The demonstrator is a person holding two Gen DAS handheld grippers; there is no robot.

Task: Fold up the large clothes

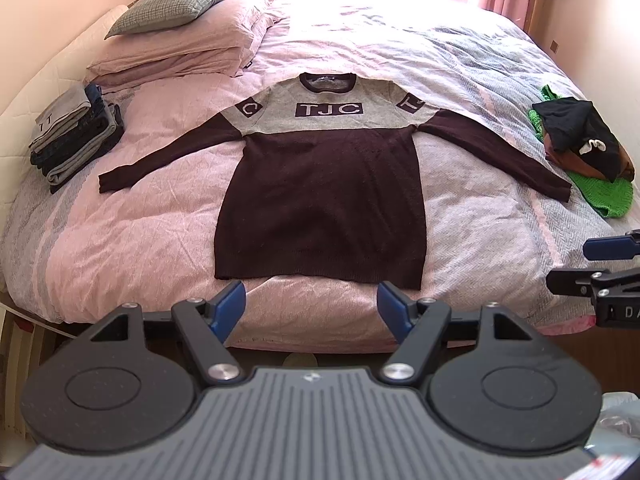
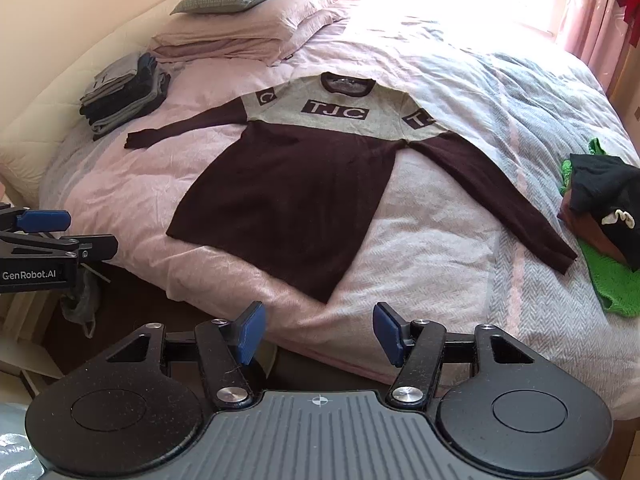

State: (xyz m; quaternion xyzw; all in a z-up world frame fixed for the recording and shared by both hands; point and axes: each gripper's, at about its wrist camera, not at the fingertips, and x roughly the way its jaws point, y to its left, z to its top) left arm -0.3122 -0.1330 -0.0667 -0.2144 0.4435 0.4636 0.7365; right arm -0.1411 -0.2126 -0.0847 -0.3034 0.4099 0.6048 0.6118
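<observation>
Left wrist view: the sweater (image 1: 320, 200) lies flat, face up, in the middle of the bed (image 1: 480, 92), collar toward the far edge, hem toward the near edge, both sleeves spread. The left tool (image 1: 311, 308) hangs just off the near edge with jaws apart and nothing between them. Start at the left sleeve (image 1: 160, 156): grip near the cuff and carry it across the body without dragging the body.

Right wrist view: the right tool (image 2: 318, 334) is also open and empty, off the near edge. The right sleeve (image 2: 492, 196) reaches toward the pile of clothes (image 2: 604, 208) at the right edge; lift it clear. Folded clothes (image 2: 124, 96) sit near the far left corner.
</observation>
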